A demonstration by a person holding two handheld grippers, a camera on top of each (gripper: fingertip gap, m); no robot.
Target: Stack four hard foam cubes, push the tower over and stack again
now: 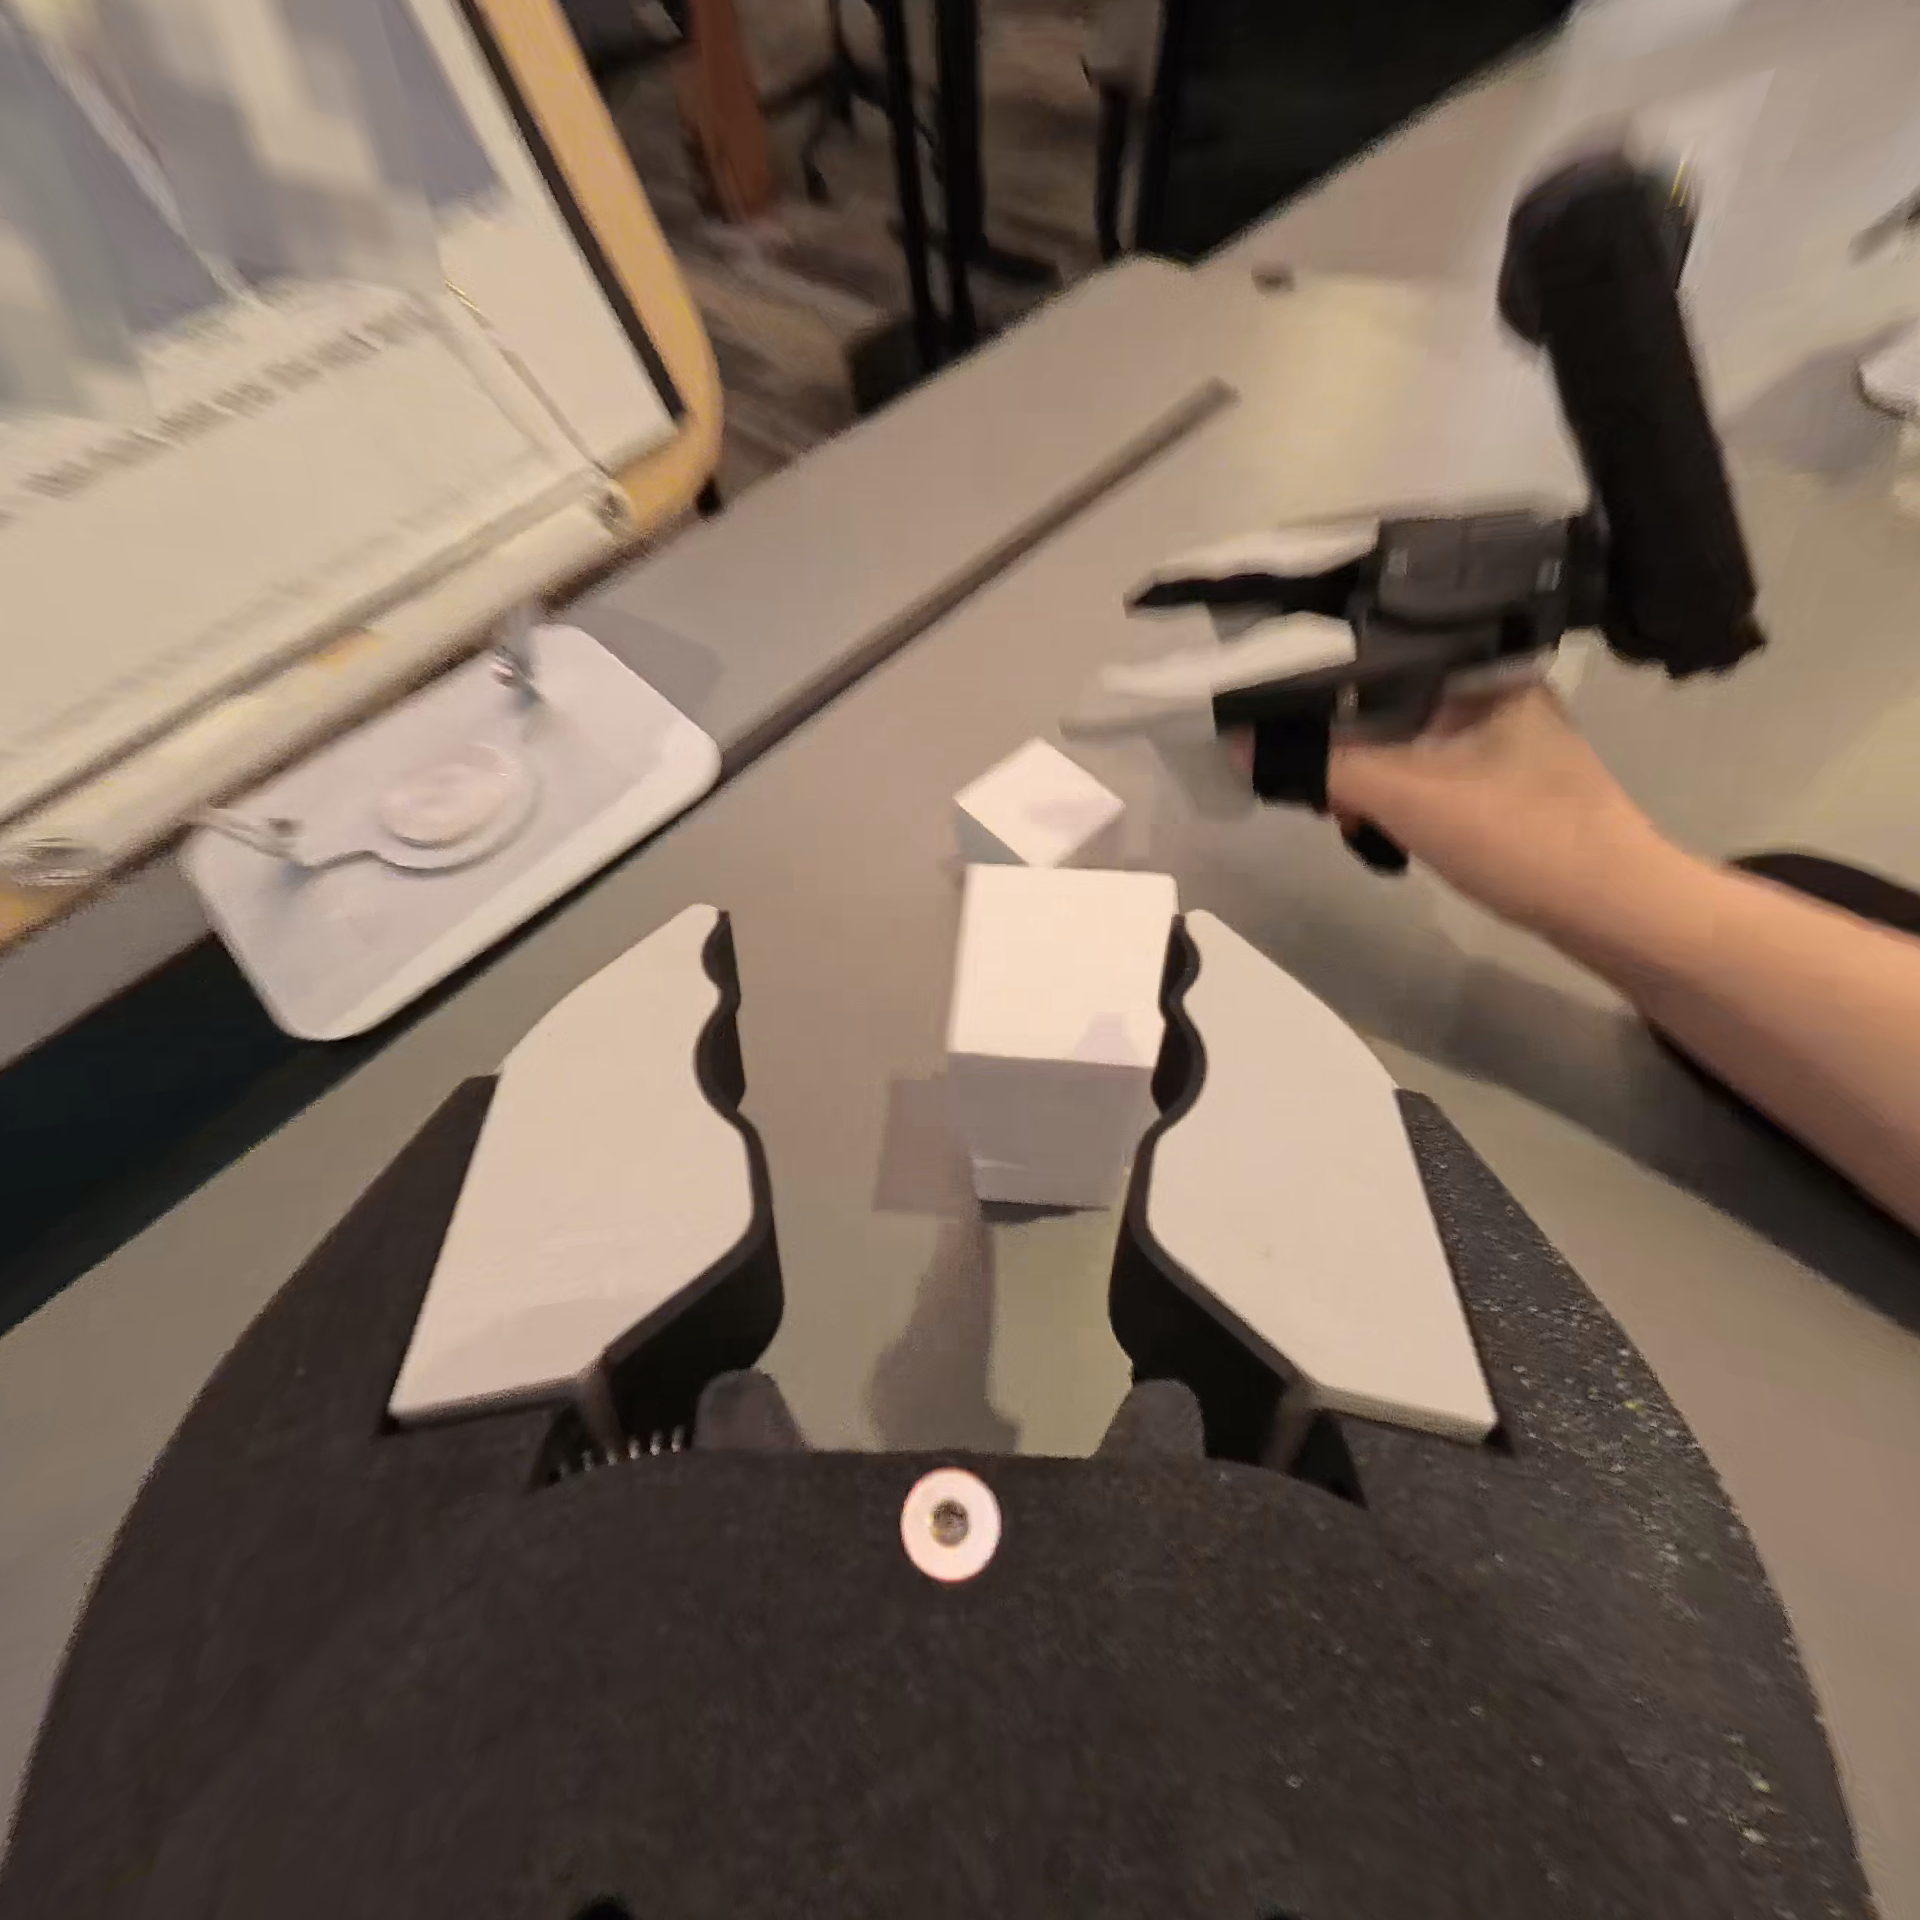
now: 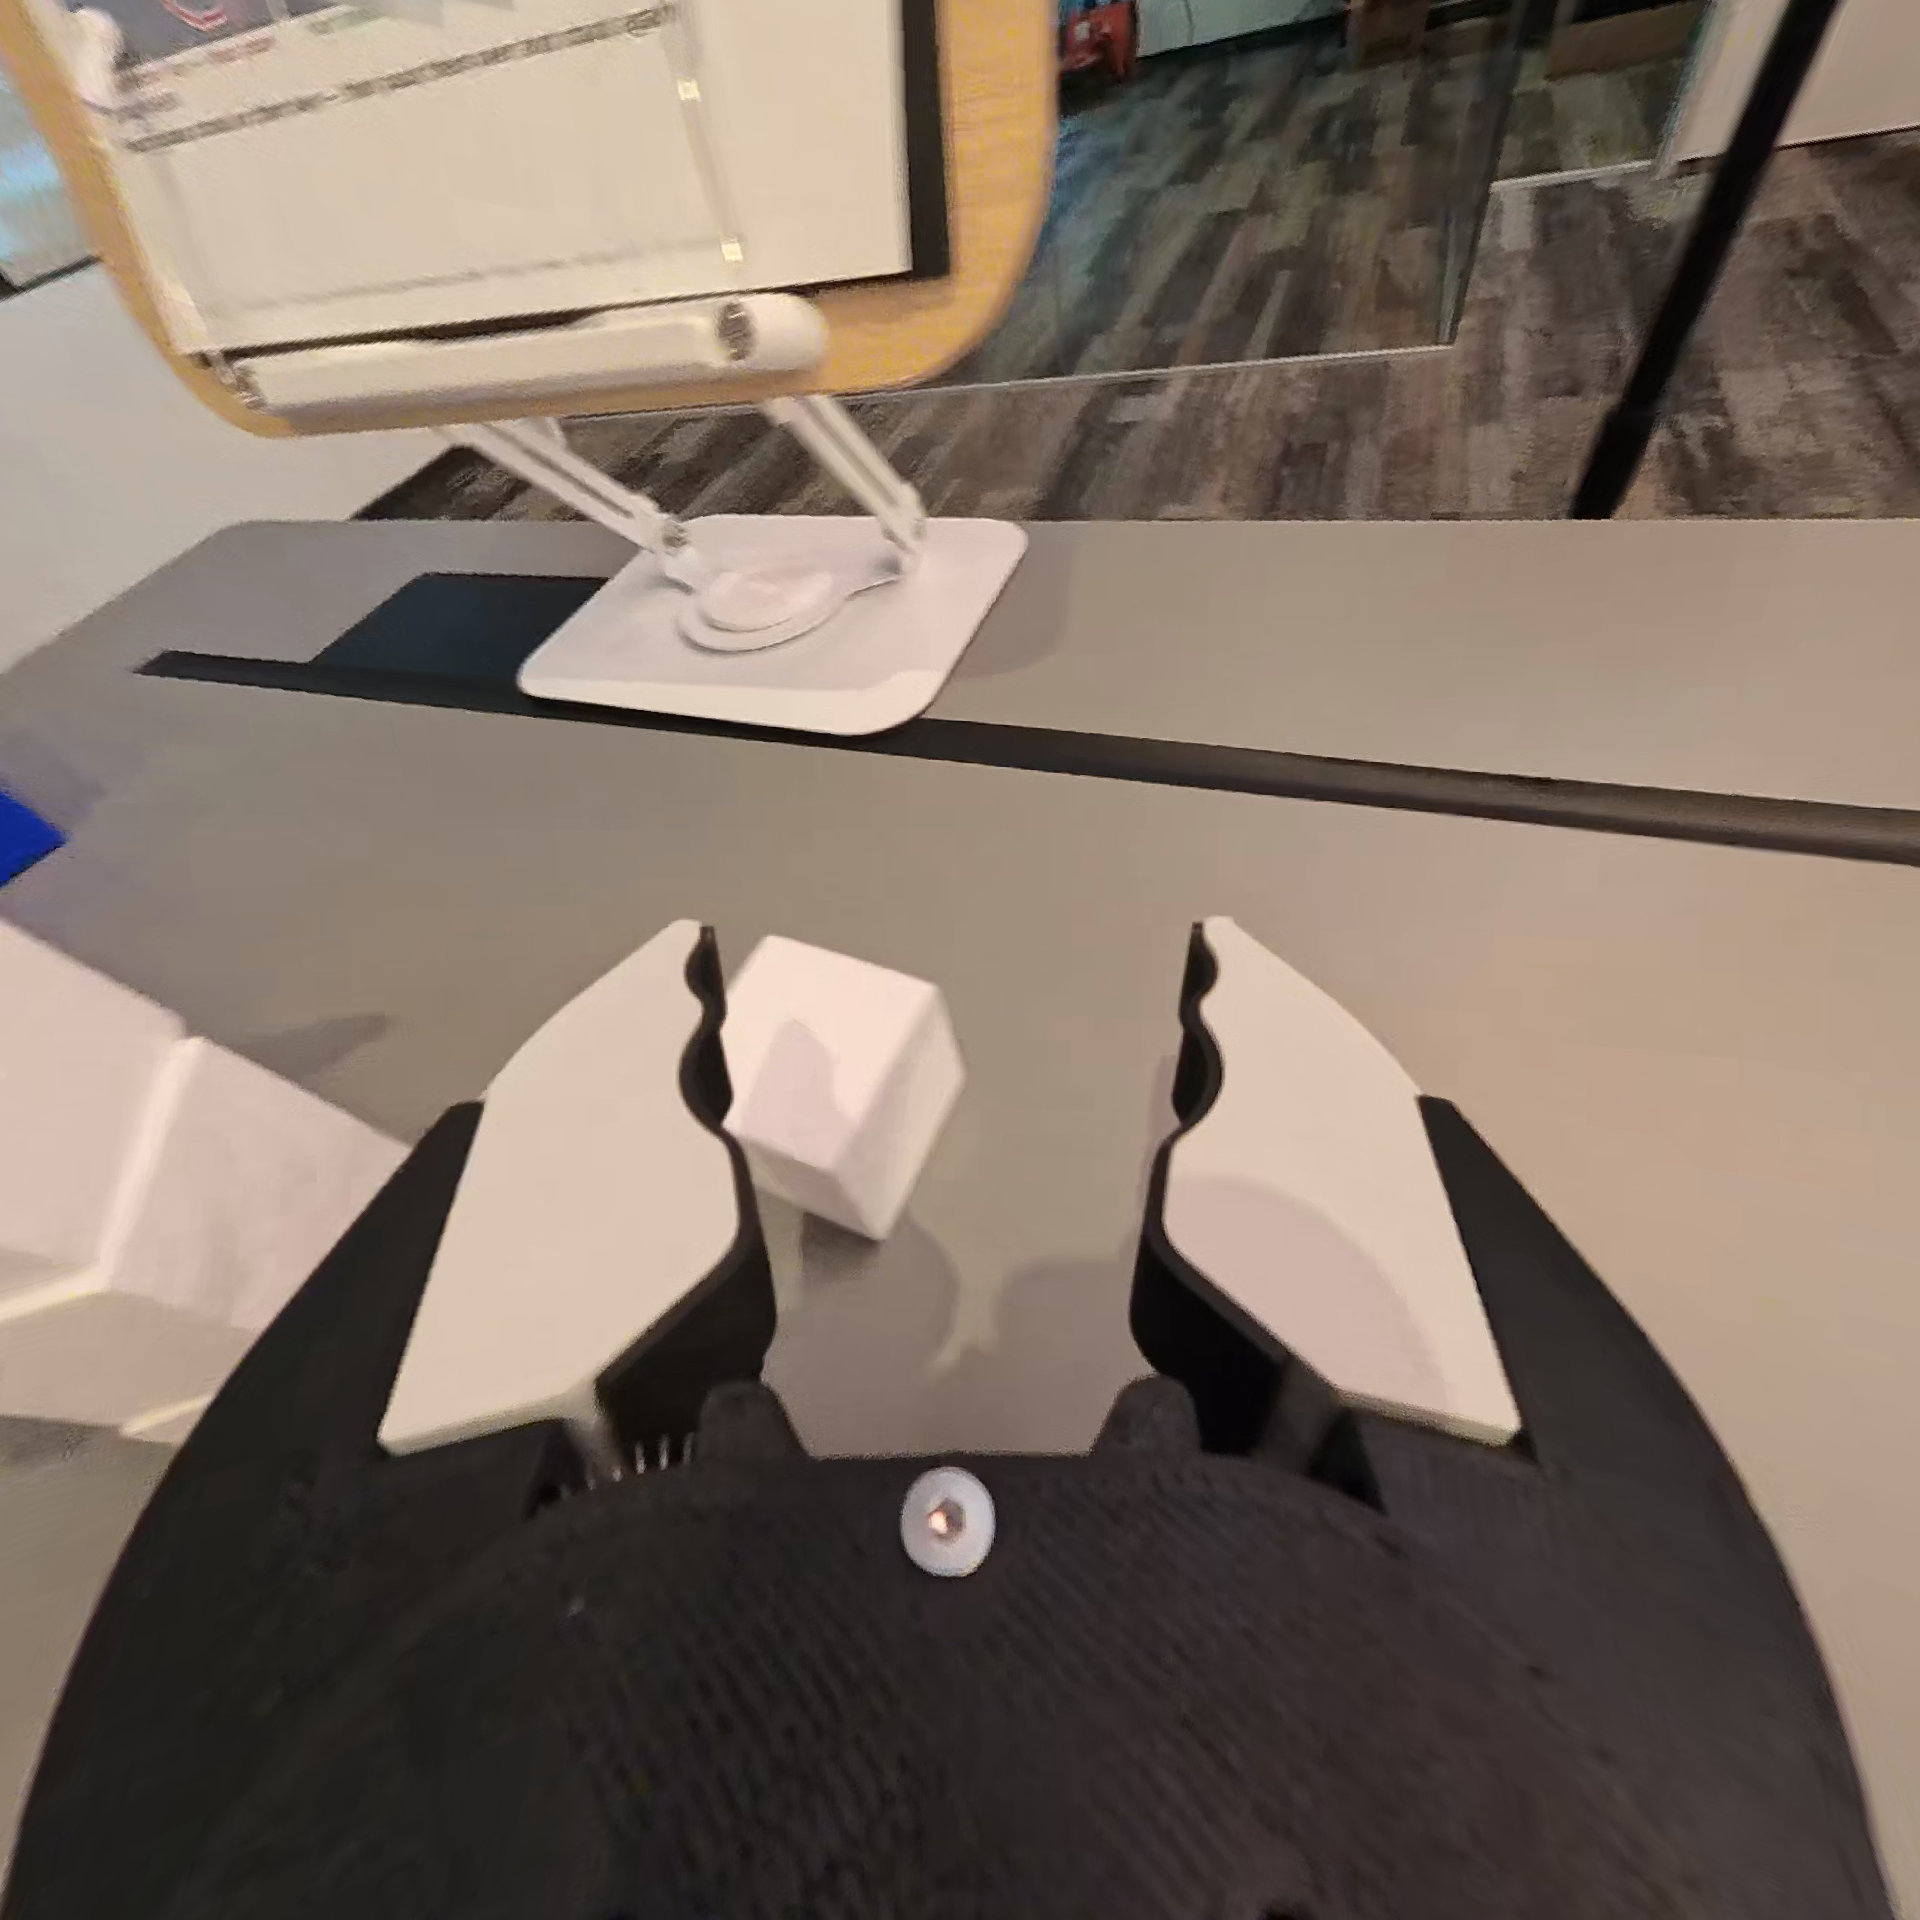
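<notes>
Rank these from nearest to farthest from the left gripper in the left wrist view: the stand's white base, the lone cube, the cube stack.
From the left gripper:
1. Cube stack, between the open fingers, against the right one.
2. Lone cube, just beyond the stack, turned corner-on.
3. White base of the stand, off to the left at the table edge.

blurred print on the sheet (image 2: 436,177) in the wood-framed stand, nothing readable
</notes>
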